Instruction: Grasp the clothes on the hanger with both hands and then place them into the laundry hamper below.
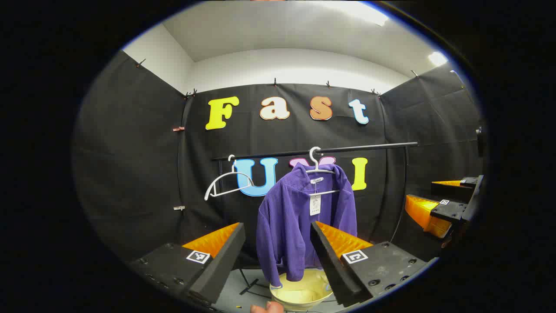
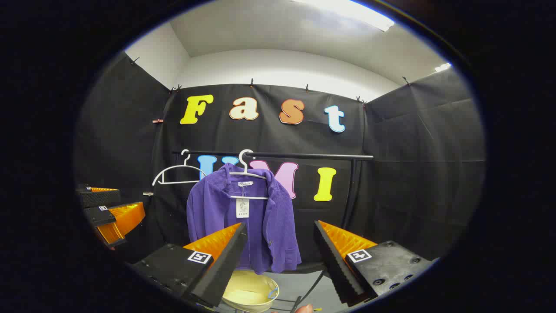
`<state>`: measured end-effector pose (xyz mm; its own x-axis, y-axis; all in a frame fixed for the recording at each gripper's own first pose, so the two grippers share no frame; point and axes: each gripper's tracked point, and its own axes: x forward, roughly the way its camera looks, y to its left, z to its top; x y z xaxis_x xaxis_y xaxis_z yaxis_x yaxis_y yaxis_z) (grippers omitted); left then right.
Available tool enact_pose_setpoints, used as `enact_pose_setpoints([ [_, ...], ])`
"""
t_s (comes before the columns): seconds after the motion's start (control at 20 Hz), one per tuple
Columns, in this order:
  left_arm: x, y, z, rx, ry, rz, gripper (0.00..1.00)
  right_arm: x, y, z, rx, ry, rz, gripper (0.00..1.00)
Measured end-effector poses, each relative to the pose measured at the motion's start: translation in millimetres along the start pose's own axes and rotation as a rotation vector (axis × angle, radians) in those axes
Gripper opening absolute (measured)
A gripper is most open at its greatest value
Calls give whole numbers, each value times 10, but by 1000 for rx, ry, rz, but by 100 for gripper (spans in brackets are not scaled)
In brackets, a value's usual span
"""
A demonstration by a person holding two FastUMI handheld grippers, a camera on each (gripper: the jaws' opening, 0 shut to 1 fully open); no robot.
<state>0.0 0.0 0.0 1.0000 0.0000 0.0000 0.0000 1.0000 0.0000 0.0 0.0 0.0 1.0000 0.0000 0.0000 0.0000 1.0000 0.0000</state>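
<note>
My left claw [image 1: 278,243] is open, its 2 fingers spread wide and holding nothing. Through the gap between them, in the left gripper view, I see the purple shirt [image 1: 299,217] hanging on a white hanger [image 1: 319,167] from the black rail [image 1: 369,147]. The shirt is well ahead of my fingers and apart from them. A white tag [image 1: 315,204] dangles at its open collar. A bare 2nd hanger [image 1: 228,180] hangs tilted on the same rail, to the shirt's left. Straight below the shirt sits the pale yellow hamper [image 1: 299,293], its rim just under the shirt's hem. At the far right edge of this view I can see my right claw [image 1: 447,204].

My right claw [image 2: 280,245] is open too, fingers wide apart, gripping nothing. In the right gripper view the shirt [image 2: 243,221] hangs ahead and a little left of the gap, on its hanger [image 2: 247,171] from the rail [image 2: 304,155], with the bare hanger [image 2: 178,174] beside it on the left. The hamper [image 2: 252,293] stands on the grey floor [image 2: 304,287] below the shirt, partly behind my left-hand finger. My left claw [image 2: 108,213] shows at the left edge.
</note>
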Motion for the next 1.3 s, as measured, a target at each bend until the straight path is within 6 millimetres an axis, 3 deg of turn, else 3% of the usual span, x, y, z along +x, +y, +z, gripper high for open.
enact_pose_setpoints([
  [0.65, 176, -15, -183, 7, 46, 12, 94, 195, 56, -117, 9, 8, 27, 97],
  [1.3, 309, -47, -224, 7, 43, 41, 94, 421, 34, -235, -12, 18, 55, 97],
])
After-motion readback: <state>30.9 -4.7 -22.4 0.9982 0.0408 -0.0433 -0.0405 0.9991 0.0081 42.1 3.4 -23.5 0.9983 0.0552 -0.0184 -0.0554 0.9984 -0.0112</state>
